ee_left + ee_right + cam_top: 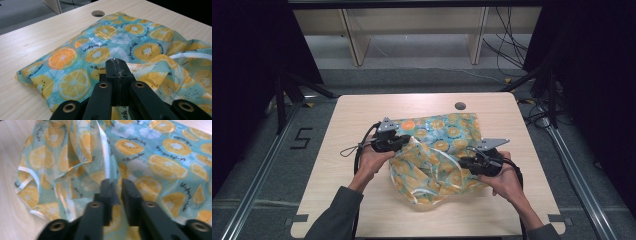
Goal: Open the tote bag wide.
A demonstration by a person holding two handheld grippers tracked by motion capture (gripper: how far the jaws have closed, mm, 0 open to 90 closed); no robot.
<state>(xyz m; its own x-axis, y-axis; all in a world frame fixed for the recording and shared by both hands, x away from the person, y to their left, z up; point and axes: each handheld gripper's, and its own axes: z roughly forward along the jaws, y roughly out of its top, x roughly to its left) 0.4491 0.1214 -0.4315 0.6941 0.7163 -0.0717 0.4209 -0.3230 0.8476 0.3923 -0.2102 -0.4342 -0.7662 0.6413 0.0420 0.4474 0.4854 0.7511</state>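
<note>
A teal cloth bag (439,145) printed with orange and kiwi slices lies crumpled on the light wooden table (362,200). My left gripper (405,141) is at the bag's left edge, jaws pressed together (117,62) on a cream-lined fold of the cloth (105,47). My right gripper (463,162) is at the bag's right side. In the right gripper view its jaws (119,183) stand close together on a bunched fold of the cloth (162,157), where a white hem (106,157) runs down between them. The near part of the bag is lifted and rumpled between the two grippers.
A round cable hole (460,106) sits in the table just beyond the bag, and also shows in the left gripper view (98,13). A thin cable loop (348,150) lies left of my left hand. Bare tabletop surrounds the bag. Wooden furniture legs (354,42) stand on the floor behind.
</note>
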